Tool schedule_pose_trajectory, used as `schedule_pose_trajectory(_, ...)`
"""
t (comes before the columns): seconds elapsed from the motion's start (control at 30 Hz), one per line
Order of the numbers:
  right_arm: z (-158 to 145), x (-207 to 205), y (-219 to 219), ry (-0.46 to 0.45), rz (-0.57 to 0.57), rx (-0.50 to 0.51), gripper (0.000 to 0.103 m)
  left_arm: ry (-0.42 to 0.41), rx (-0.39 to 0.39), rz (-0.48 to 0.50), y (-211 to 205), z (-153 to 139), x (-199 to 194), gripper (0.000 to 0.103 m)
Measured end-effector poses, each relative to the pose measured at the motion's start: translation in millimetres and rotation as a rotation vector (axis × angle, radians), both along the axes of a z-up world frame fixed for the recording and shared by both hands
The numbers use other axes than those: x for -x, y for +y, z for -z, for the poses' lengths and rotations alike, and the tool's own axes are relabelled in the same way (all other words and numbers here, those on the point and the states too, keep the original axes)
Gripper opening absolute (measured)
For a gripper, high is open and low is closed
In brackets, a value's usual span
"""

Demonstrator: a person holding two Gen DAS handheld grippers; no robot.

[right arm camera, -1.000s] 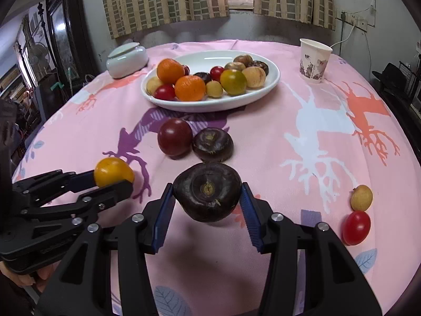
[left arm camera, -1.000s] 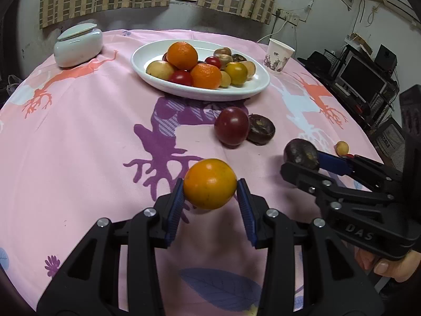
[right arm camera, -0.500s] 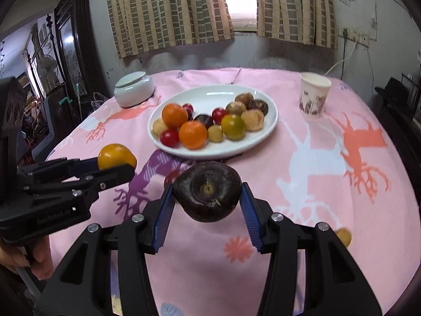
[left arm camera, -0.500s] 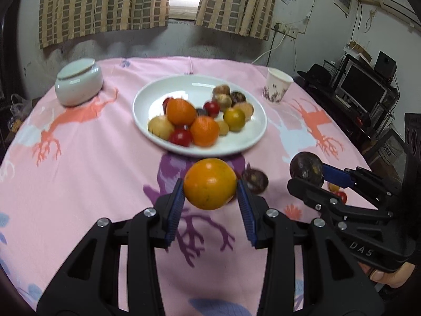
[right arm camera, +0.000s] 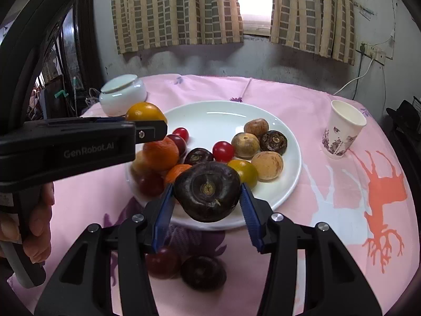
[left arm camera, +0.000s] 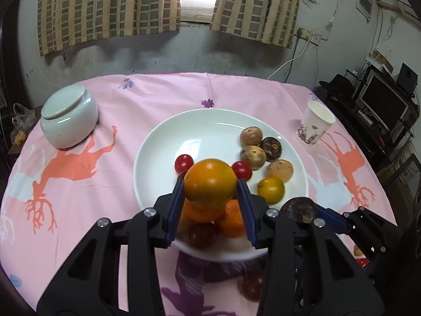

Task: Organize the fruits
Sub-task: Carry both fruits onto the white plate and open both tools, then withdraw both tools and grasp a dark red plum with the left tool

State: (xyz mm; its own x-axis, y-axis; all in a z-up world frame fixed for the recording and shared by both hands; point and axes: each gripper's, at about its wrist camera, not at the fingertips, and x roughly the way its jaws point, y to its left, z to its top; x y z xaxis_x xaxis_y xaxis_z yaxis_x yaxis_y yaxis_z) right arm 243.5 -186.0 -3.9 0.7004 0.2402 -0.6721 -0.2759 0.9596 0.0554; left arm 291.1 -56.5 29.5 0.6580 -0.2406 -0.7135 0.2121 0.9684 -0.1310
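Note:
My left gripper (left arm camera: 210, 197) is shut on an orange fruit (left arm camera: 210, 182), held in the air over the near part of the white plate (left arm camera: 210, 123). My right gripper (right arm camera: 207, 205) is shut on a dark purple-brown fruit (right arm camera: 207, 191), above the plate's (right arm camera: 218, 117) near rim. The plate carries several fruits: oranges, red cherry tomatoes, brown round ones and a yellow-green one (left arm camera: 271, 190). In the right wrist view the left gripper (right arm camera: 147, 121) comes in from the left with the orange fruit (right arm camera: 144, 111). In the left wrist view the right gripper (left arm camera: 302, 214) shows at the lower right.
A dark red fruit (right arm camera: 163, 262) and a dark brown one (right arm camera: 203, 272) lie on the pink cloth before the plate. A lidded white jar (left arm camera: 69, 115) stands far left, a paper cup (left arm camera: 315, 123) far right. A hand (right arm camera: 39, 226) grips the left tool.
Both grippers have risen and moved forward from the near table to the plate, each still carrying its fruit. The two loose dark fruits now lie beneath and behind the fingers.

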Motion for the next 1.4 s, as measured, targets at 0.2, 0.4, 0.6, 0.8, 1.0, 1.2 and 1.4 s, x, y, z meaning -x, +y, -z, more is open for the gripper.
schedule_pose_trajectory(0.2, 16, -17, 3, 0.021, 0.006, 0.029, 0.051, -0.009, 0.002, -0.001, 0, 10, -12, 0.041)
schedule_pose_trajectory(0.4, 22, -21, 9, 0.007, 0.028, 0.077, 0.054, -0.031, -0.017, -0.031, 7, 11, -14, 0.053)
schedule_pose_trajectory(0.6, 14, -12, 4, -0.009, 0.044, 0.085, 0.054, -0.071, -0.047, -0.069, 18, 2, -6, 0.062)
schedule_pose_trajectory(0.8, -1, 13, -9, -0.015, 0.042, 0.041, 0.054, -0.07, -0.03, -0.06, 27, -11, 19, 0.063)
schedule_pose_trajectory(1.0, -14, 58, -27, -0.011, 0.042, -0.019, 0.054, -0.075, -0.021, -0.034, 32, -17, 68, 0.068)
schedule_pose_trajectory(1.2, -10, 105, -49, 0.023, 0.068, -0.094, 0.054, -0.067, -0.036, 0.014, 21, -6, 119, 0.07)
schedule_pose_trajectory(1.4, 5, 135, -63, 0.072, 0.089, -0.142, 0.054, -0.039, -0.011, 0.039, 9, 13, 154, 0.07)
